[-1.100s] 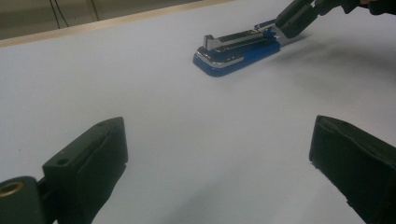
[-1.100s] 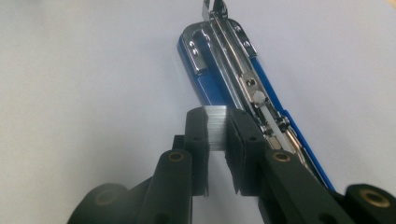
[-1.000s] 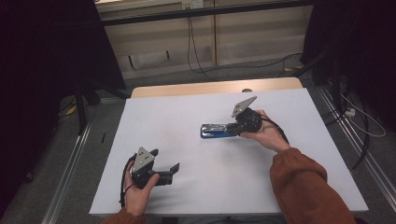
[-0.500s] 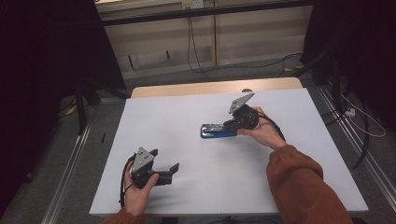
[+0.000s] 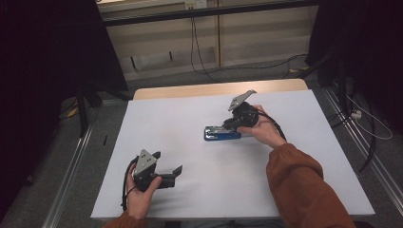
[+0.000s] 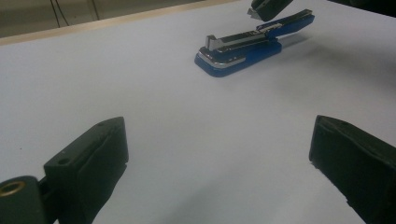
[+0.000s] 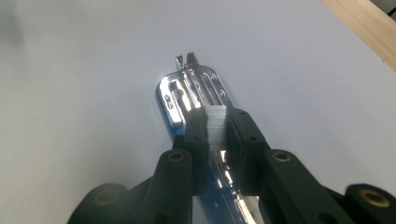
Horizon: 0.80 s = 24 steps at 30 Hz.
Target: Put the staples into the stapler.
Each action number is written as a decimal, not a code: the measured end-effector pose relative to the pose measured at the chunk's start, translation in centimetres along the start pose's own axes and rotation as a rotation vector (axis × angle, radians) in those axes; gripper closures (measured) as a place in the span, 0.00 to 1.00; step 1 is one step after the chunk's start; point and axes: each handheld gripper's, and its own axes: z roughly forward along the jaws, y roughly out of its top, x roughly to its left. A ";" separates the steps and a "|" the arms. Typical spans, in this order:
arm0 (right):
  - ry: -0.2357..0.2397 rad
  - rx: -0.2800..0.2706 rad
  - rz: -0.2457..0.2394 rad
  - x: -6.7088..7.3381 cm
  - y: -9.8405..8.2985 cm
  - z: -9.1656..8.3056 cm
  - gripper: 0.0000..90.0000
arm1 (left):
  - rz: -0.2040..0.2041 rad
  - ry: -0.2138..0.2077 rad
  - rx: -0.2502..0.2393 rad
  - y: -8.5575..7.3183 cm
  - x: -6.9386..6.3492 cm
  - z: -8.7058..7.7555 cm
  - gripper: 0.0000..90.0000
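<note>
Right gripper (image 5: 232, 122) meets the blue stapler (image 5: 222, 133) mid-table in the high view; left gripper (image 5: 172, 173) rests near the front edge. Left gripper view: jaws wide apart, empty. Right gripper view: jaws pinch a silver staple strip (image 7: 215, 125) over the stapler.

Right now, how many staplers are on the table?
1. The blue stapler lies near the middle of the white table, where the right gripper is closed on a strip of staples over it. The left gripper waits open near the front.
</note>
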 end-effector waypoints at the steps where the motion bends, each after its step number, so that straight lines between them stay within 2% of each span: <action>1: -0.001 0.001 -0.011 0.0 0.2 0.0 0.88 | 0.000 -0.001 0.000 0.0 0.0 0.0 0.05; 5: -0.006 0.002 -0.010 0.0 0.7 0.2 0.88 | 0.001 -0.005 0.001 0.0 0.0 0.0 0.05; 8: -0.045 -0.007 -0.003 -0.2 0.9 0.4 0.88 | -0.001 -0.001 0.000 0.0 0.1 0.0 0.05; 10: -0.053 -0.015 0.009 -0.4 1.0 0.4 0.88 | -0.001 0.002 -0.001 0.0 0.2 0.0 0.05; 16: -0.037 -0.012 -0.003 -0.5 1.5 0.7 0.88 | 0.001 0.001 0.000 0.0 0.1 0.0 0.05; 19: -0.012 -0.013 -0.011 -0.6 1.6 0.9 0.88 | -0.005 -0.001 0.002 -0.1 0.1 0.1 0.05; 24: 0.012 -0.036 -0.004 -0.9 1.7 1.2 0.88 | 0.004 -0.003 0.009 -0.1 0.0 0.2 0.05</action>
